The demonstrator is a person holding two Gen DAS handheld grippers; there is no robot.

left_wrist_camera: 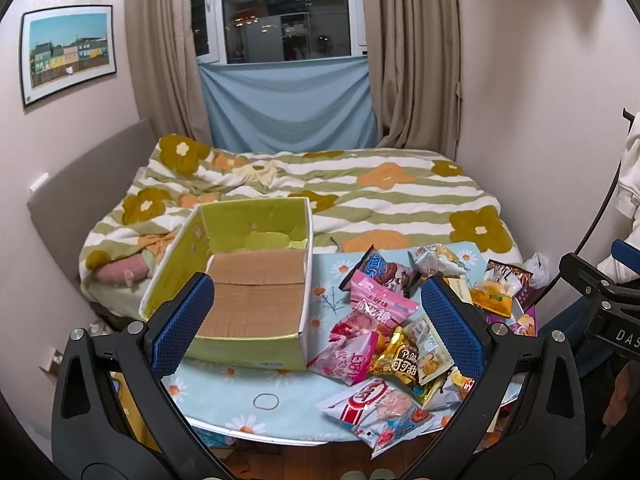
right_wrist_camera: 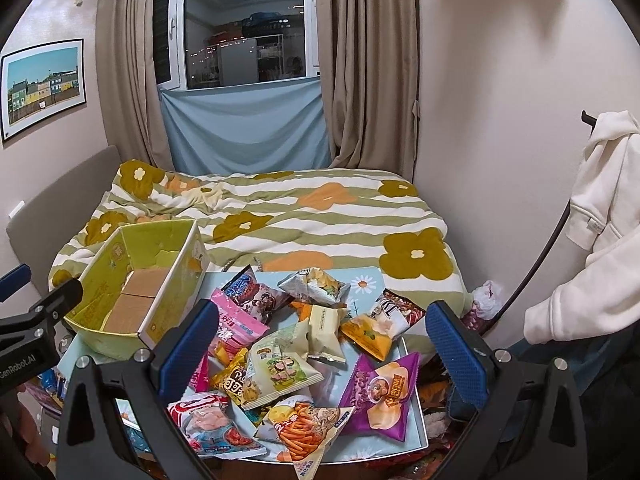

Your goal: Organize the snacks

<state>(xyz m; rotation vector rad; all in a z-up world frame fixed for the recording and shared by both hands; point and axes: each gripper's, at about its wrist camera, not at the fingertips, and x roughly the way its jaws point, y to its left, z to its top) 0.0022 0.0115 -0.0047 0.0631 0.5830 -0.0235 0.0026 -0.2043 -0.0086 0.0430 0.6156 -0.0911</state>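
Blue-padded fingers of our left hand-held gripper (left_wrist_camera: pixel 318 328) stand wide apart, empty, above the tabletop (left_wrist_camera: pixel 224 392); between them we see the box (left_wrist_camera: pixel 248 300) at left and pink snack bags (left_wrist_camera: pixel 360 332) at right. Our right hand-held gripper (right_wrist_camera: pixel 322 354) is likewise spread and holds nothing, with the snack pile (right_wrist_camera: pixel 304 344) lying between and below its fingers. Further left of the pile sits the open, empty box (right_wrist_camera: pixel 136 292). Beyond lies the bed (right_wrist_camera: pixel 320 216).
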